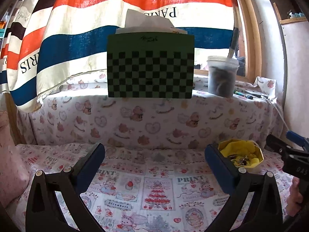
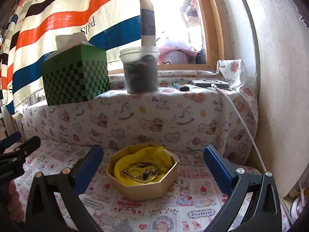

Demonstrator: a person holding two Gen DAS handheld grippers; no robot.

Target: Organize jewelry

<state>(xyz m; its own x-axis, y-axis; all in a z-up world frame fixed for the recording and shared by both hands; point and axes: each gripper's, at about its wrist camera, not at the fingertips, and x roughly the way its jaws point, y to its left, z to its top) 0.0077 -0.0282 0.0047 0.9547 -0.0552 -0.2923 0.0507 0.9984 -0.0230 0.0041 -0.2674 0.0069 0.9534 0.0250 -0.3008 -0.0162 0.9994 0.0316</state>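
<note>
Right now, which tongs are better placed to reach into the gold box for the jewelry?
Right tongs: open, with the gold box and jewelry centred between the fingers. For the left tongs, also open, the box sits off behind the right finger.

Daylight comes through the window (image 2: 181, 29) ahead of both tools. In the right wrist view the pane is blown out to white glare, and the curtain (image 1: 115, 19) glows where light passes through it. The box (image 1: 150, 65) on the ledge is backlit, its near face dark. Down by the fingers the cloth (image 2: 173, 203) is evenly lit, with soft shadows. Both pictures bulge like a fisheye, with black, blurred corners. The centre is fairly sharp.
</note>
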